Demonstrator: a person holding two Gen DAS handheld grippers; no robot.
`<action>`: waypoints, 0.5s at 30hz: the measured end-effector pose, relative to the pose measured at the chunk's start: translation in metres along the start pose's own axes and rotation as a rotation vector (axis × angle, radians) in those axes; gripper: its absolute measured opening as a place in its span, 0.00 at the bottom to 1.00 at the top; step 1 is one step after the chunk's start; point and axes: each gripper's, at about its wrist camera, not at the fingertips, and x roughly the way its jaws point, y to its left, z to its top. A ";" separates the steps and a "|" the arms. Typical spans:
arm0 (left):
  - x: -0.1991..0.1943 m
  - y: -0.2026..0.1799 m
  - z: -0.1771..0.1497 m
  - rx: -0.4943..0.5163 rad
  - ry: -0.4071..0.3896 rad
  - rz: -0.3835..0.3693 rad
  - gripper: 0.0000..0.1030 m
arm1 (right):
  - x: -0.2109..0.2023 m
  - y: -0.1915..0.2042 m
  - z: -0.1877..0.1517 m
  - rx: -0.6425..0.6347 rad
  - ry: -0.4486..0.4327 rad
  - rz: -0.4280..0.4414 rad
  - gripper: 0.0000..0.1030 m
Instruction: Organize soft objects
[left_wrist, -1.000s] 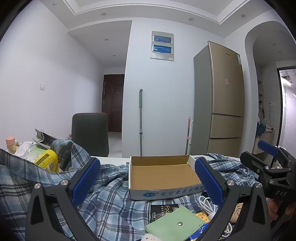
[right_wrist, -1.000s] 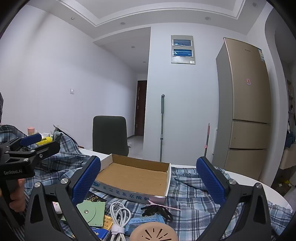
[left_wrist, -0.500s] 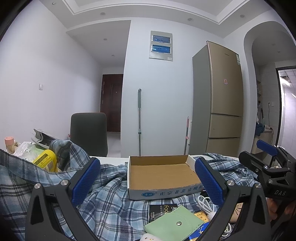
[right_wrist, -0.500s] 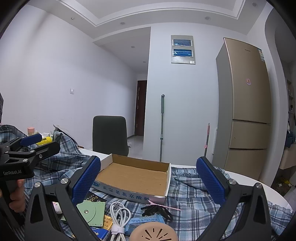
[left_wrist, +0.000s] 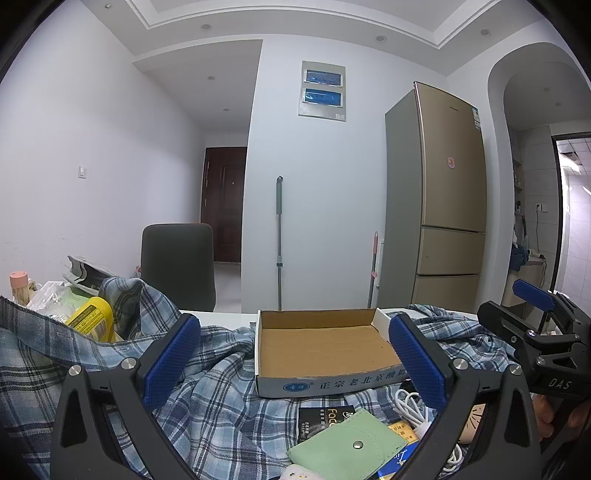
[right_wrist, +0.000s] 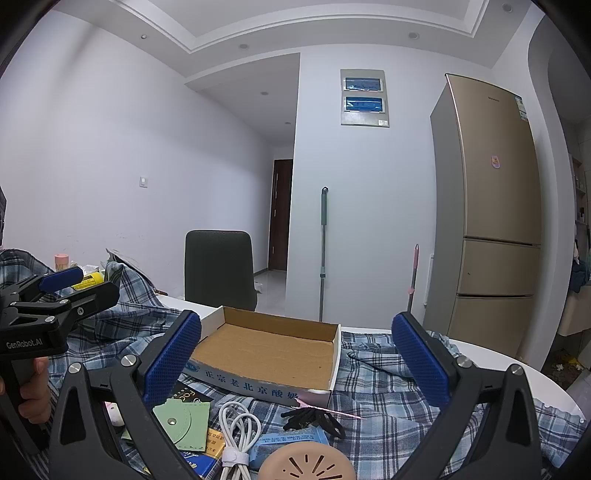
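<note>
Left wrist view.
- Left hand-held gripper (left_wrist: 294, 360): jaws spread wide, nothing between the pads; held level above the clutter, apparently surveying rather than reaching.
- Plaid shirt (left_wrist: 221, 391): blue checked cloth, the task's main soft item, rumpled across the counter from far left to far right and lying under nearly everything else. It likely cannot be gathered until the things on top are shifted.
- Cardboard box (left_wrist: 321, 347): shallow, open-topped, empty, resting on the shirt at centre; a plausible receptacle.
- Green pouch (left_wrist: 351, 448): snap-fastened, soft-looking, near edge, lying on a black packet.
- White cable (left_wrist: 410, 404): coiled, near right of the box.
- Yellow bottle (left_wrist: 92, 319): far left, partly draped by a shirt fold.
- Right hand-held gripper (left_wrist: 535, 317): seen side-on at the right edge, a hand on its grip below.

Right wrist view.
- Right hand-held gripper, own camera (right_wrist: 296, 363): jaws equally wide, holding nothing, aimed over the box.
- Left hand-held gripper (right_wrist: 66, 295): at the left edge, fingers wrapped around its handle.
- Black hair ties (right_wrist: 317, 421): small soft bundle, near side of the box, beside a blue packet (right_wrist: 291, 441).
- Pouch, cable and a round beige vented object (right_wrist: 306, 465): clustered nearest the camera on the shirt.
- White counter (right_wrist: 480, 350): bare rim shows far right, beyond the cloth.

Judgement: sorting has not started; both tools are poised.
</note>
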 end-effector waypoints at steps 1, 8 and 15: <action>0.000 0.000 0.000 0.000 0.000 0.000 1.00 | 0.000 0.000 0.000 0.000 0.000 0.000 1.00; 0.000 0.000 0.000 0.000 0.002 0.000 1.00 | 0.000 -0.001 0.000 0.003 -0.006 -0.001 1.00; 0.001 0.000 0.000 0.001 0.002 -0.002 1.00 | 0.001 -0.002 -0.001 0.007 0.010 0.000 1.00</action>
